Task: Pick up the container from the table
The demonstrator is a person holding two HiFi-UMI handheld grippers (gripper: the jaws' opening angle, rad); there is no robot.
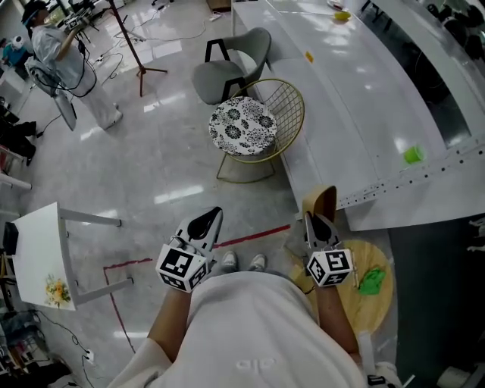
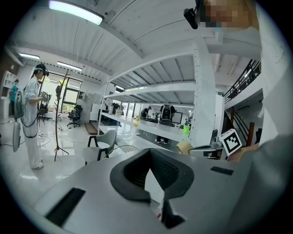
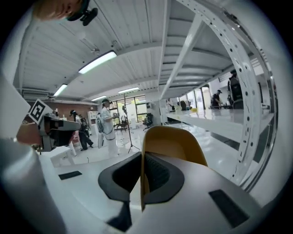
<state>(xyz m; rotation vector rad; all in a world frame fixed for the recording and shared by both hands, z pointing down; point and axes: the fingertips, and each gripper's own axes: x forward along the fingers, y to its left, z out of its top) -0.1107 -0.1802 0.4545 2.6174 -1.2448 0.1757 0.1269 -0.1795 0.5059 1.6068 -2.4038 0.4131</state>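
- R gripper: jaws pressed onto one wall of the container, pinching it edge-on.
- L gripper: jaws slightly apart, narrow wedge gap, nothing between them.
- Container: mustard-yellow, thin-walled, rounded rim, open. Qty 1.
- Container position: held in the air in the R jaws, clear of any surface. In the head view it is just beyond the far-left edge of the round wooden table and near the near corner of the long white bench.
- Round table: pale wood, qty 1, carries 1 crumpled green item near its centre.
- Bench: glossy white. Carries 1 small green object near its right edge and 1 yellow object at its far end.
- Floor: glossy grey, marked with red tape lines.
- Room: 1 grey chair; 1 gold wire chair with patterned cushion; 1 white side table at the left.
- Head view shows 1 person standing at far left; the gripper views show more people in the background.
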